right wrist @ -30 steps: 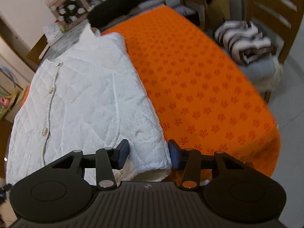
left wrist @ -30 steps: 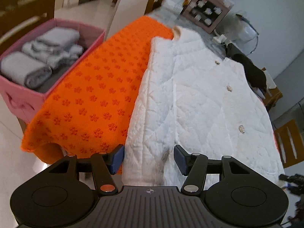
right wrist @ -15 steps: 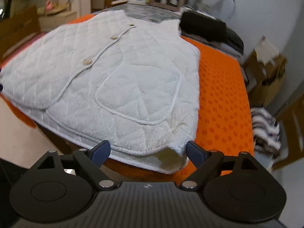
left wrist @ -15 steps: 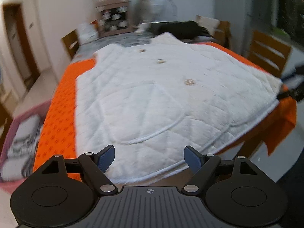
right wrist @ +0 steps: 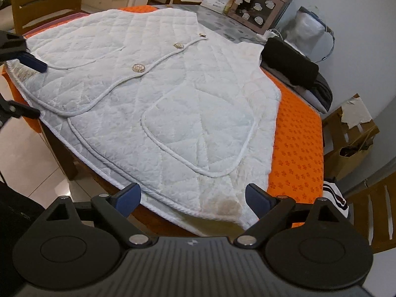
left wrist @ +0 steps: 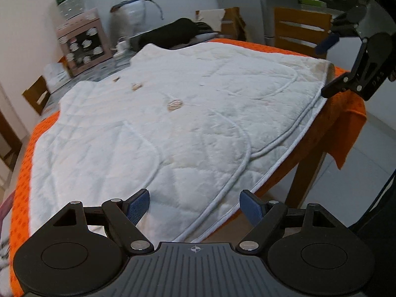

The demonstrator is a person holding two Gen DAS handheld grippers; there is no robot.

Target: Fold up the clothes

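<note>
A white quilted vest [left wrist: 173, 123] lies spread flat, buttons up, on the orange cloth [right wrist: 297, 143] that covers the worktop [left wrist: 304, 170], its hem running along the near edge and slightly over it. The left tongs [left wrist: 194, 203] are released, their blue pads wide apart at one hem corner, grasping nothing. The right tongs [right wrist: 190, 199] are likewise spread wide at the other hem corner, where the fabric shows a brownish stain. Beyond the vest's collar sit a black garment [right wrist: 292, 64] and a pink box [right wrist: 259, 2] printed with cups. Wooden chairs [left wrist: 299, 29] stand around.
</note>
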